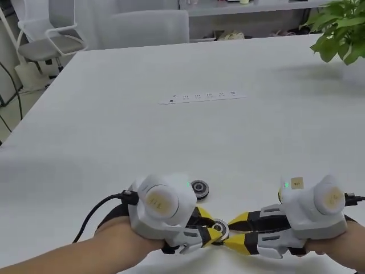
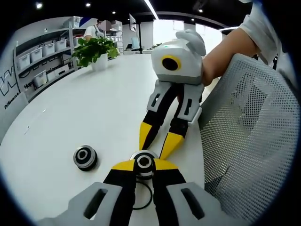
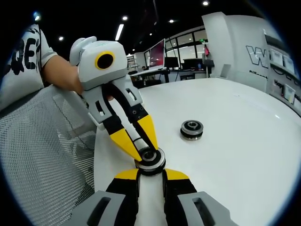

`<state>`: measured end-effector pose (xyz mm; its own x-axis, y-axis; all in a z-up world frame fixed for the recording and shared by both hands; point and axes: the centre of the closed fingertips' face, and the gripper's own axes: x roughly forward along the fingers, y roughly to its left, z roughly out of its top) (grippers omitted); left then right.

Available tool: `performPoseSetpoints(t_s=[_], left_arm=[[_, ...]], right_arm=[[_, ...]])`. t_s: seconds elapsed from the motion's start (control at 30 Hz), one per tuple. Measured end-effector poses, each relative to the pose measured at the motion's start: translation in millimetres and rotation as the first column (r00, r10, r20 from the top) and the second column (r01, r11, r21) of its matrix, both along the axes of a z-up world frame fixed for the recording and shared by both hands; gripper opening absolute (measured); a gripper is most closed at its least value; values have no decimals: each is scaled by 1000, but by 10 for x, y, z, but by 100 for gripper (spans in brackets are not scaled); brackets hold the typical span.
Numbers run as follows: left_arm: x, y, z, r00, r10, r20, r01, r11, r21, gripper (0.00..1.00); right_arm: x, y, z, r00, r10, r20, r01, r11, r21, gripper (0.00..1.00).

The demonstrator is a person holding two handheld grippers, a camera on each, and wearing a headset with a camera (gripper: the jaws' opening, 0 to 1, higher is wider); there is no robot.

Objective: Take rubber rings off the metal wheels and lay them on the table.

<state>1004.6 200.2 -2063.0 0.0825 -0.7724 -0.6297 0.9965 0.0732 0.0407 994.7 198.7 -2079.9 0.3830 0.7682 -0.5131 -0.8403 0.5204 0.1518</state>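
A small metal wheel (image 1: 219, 229) is held just above the white table's near edge, between both grippers. My left gripper (image 1: 214, 230) comes in from the left, its yellow tips shut on the wheel (image 2: 143, 161). Facing it from the right, my right gripper (image 1: 228, 233) has its jaws apart, the tips at the wheel's rim (image 3: 151, 160). A second wheel (image 1: 199, 189) with a black rubber ring lies flat on the table just behind them. In the left gripper view a thin black rubber ring (image 2: 150, 193) lies on the table under the left jaws.
A white power strip (image 1: 202, 97) lies mid-table. A potted plant (image 1: 339, 28) stands at the far right corner. An office chair (image 1: 48, 34) is beyond the far left edge. A grey mesh chair back (image 2: 249, 136) is right by the near table edge.
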Motion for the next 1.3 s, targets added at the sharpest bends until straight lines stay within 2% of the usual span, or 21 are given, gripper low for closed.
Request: performPoseSetpoints(t_s=[0.37,0.4,0.43,0.47,0.5,0.67,0.73,0.8,1.03,1.3], left_arm=[[6,-3,1,1000,3,3,-3,1000,2,7],[8,-3,1,1000,4,3,-4,1000,2,7],[8,-2,2,1000,4,3,-4,1000,2,7],[10,-1,2,1000,5,4,-5,1000,2,7],[10,0,2,1000,6,5,-6,1000,2,7],[12,-3,2,1000,9,8,-9,1000,5,7],[12,-3,3,1000,8,9,-8,1000,5,7],[10,-4,3,1000,2,15,-2,1000,7,7],[10,-5,2,1000,5,19,-5,1000,7,7],[8,-7,2,1000,7,20,-8,1000,8,7]], right_arm=[[8,-8,8,1000,5,9,-5,1000,-23,14],[3,-37,-13,1000,18,17,-17,999,-51,12],[5,-25,-1,1000,9,15,-9,999,-36,10],[-4,-48,-13,1000,-3,-3,3,999,-36,6],[5,-59,-17,1000,-6,2,6,999,-40,0],[17,-63,-30,1000,-11,-2,11,999,-43,0],[23,-66,-32,1000,-21,-8,21,999,-37,0],[31,-72,-31,998,-47,-35,47,999,-14,0],[37,-79,-24,996,-69,-56,69,998,6,0],[51,-89,-23,995,-83,-62,84,996,10,0]])
